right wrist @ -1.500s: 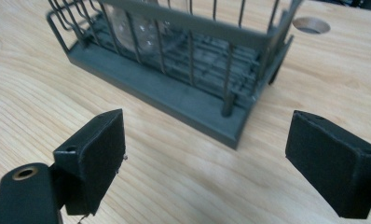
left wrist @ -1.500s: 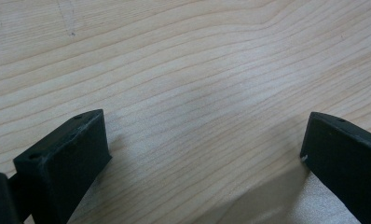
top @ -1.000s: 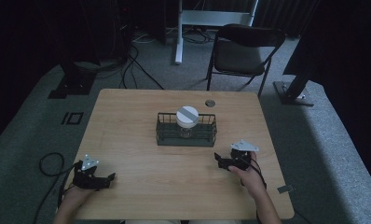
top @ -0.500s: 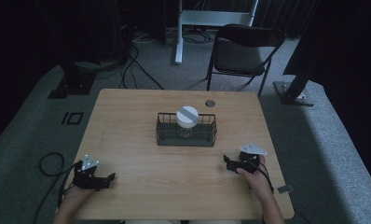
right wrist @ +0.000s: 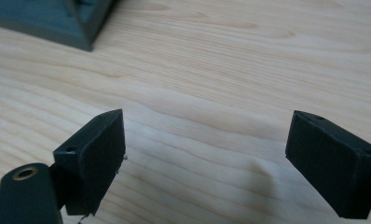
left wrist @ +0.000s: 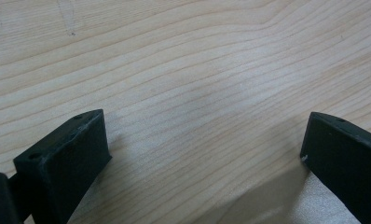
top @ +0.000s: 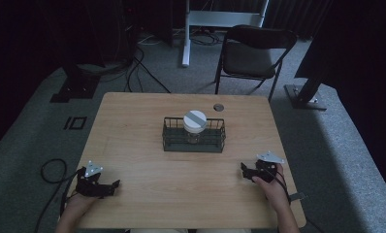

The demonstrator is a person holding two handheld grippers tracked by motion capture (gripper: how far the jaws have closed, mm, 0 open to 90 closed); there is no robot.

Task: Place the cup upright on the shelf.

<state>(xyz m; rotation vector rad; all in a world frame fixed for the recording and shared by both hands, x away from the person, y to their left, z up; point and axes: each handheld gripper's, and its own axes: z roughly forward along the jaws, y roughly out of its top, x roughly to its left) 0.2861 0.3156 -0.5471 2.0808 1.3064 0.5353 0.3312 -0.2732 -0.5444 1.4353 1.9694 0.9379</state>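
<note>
Dim floor and cables ring a pale wooden table [top: 133, 145] where both grippers rest near the person's edge. Ahead of the right gripper [top: 251, 172] and off to its left stands a black wire basket [top: 171, 138], long side across the table, holding a jar with a white lid [top: 195, 120]. That gripper is somewhat nearer than the left gripper [top: 108, 187]; each has its jaws spread wide over bare wood. Nothing blocks the way; a folding chair [top: 251, 56] stands beyond the table.
</note>
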